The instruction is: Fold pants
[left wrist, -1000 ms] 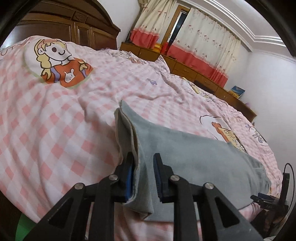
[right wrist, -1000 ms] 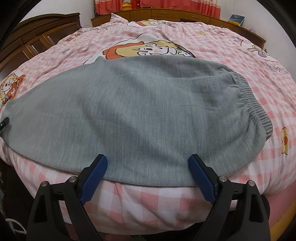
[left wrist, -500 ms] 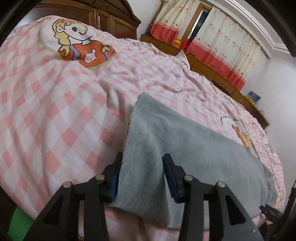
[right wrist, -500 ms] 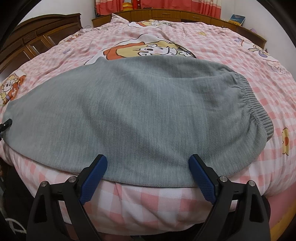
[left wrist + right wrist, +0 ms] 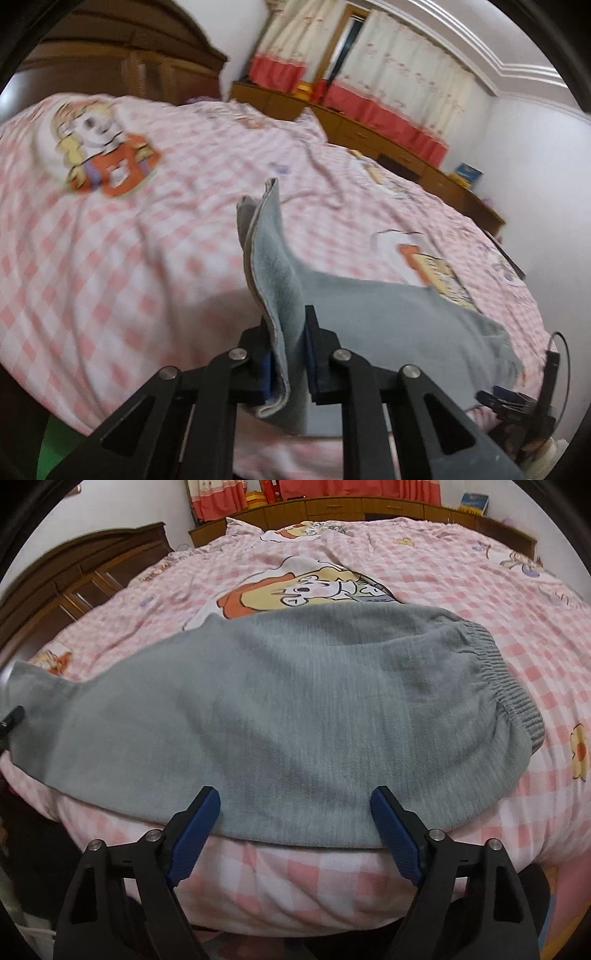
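Grey pants (image 5: 295, 709) lie folded lengthwise across the near edge of a bed, with the ribbed waistband (image 5: 506, 686) at the right. My left gripper (image 5: 286, 354) is shut on the leg cuffs (image 5: 269, 251) and holds them lifted off the bed, the hem standing upright. My right gripper (image 5: 295, 808) is open and empty, its blue pads either side of the pants' near edge at mid-length, a little above the bed's edge.
The bed has a pink checked cover (image 5: 424, 565) with cartoon prints. A dark wooden wardrobe (image 5: 122, 62) stands at the left. Low wooden cabinets (image 5: 369, 133) and red-and-cream curtains (image 5: 402, 92) run along the far wall. The right gripper's tip (image 5: 517, 406) shows at the left wrist view's lower right.
My left gripper closed on the leg cuffs and lifted them off the bed. My right gripper stayed open and pulled back slightly.
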`<state>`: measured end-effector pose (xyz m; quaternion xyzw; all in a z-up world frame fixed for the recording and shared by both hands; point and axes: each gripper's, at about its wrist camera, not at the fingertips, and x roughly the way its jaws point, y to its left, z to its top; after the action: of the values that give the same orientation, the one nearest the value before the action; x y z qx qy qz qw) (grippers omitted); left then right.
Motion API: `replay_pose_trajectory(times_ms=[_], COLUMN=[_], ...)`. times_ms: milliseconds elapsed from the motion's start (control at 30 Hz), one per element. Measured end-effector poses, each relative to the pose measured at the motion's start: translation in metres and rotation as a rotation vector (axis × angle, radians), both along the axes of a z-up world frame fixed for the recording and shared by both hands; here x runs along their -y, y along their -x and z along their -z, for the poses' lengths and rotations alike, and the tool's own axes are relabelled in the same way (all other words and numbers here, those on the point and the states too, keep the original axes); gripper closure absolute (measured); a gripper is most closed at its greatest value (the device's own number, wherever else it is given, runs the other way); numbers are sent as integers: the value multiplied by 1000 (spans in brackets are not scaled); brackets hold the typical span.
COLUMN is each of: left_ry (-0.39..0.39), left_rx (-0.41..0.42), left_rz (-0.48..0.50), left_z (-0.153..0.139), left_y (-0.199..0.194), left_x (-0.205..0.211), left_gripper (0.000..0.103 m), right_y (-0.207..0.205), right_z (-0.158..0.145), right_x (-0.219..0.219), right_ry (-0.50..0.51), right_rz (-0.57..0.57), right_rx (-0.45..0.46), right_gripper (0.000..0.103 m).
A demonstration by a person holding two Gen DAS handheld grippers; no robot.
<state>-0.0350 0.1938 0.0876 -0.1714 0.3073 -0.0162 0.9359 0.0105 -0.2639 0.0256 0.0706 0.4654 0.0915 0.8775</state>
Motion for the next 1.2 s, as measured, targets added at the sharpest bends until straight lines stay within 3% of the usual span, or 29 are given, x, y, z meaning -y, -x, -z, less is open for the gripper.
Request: replay_pose_trajectory(times_ms=[267, 333, 467, 667, 833, 1000, 1200], left_ry=[3, 8, 2, -26, 4, -11, 88], left_rx=[-9, -34, -96, -186, -180, -167, -143], left_rz=[181, 215, 265, 302, 349, 355, 318], left_z=[-17, -11, 11, 48, 44, 34, 31], left_y=[-17, -25, -45, -58, -51, -38, -20], left_x=[77, 96, 124, 154, 161, 157, 132], left_gripper=[89, 89, 89, 88, 54, 48, 43], right_y=[10, 8, -18, -57, -72, -76, -83], right_z=[-13, -14, -17, -16, -9, -5, -6], right_x=[-9, -13, -19, -57, -89, -109, -121], right_ry=[-69, -110, -328, -374, -428, -431, -396], right_rz=[-99, -123, -172, -227, -289, -320, -322], right_rx=[7, -5, -103, -149, -191, -207, -222], right_gripper=[22, 22, 22, 22, 22, 22, 22])
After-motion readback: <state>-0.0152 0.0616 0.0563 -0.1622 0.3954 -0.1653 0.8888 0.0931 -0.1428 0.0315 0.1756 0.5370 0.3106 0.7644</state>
